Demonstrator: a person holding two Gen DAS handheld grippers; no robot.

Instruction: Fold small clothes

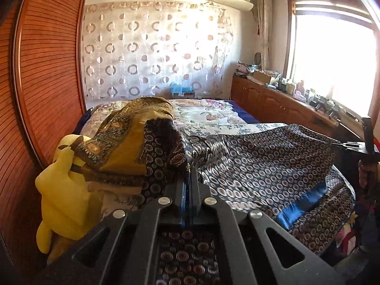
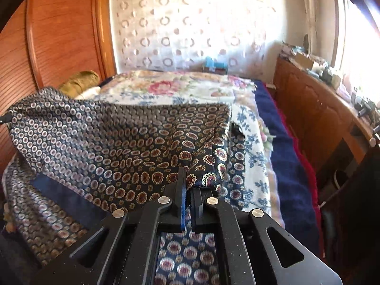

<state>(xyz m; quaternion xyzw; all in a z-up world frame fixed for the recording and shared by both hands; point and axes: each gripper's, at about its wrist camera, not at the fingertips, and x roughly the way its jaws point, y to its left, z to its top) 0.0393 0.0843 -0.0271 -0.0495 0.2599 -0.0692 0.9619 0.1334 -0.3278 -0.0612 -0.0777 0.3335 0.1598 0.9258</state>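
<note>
Navy patterned cloth (image 1: 261,156) pinched by both hand-held grippers.

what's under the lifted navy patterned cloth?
Under the navy patterned silk cloth, pinched by left gripper and right gripper, more of it with a blue band shows. The bed beneath is covered.

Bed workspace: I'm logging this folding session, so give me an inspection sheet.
Surface: bed, floral cover over blue sheet.
Job's things: patterned navy cloth, one edge lifted and stretched between both grippers, the rest draped on the bed.
Clutter: olive-gold cloth and yellow plush toy at the left.
Grippers: left gripper and right gripper both shut on the cloth.
Cables: nothing seen.
Surroundings: wooden wardrobe, ring-patterned curtain, crowded sideboard under a bright window.
</note>
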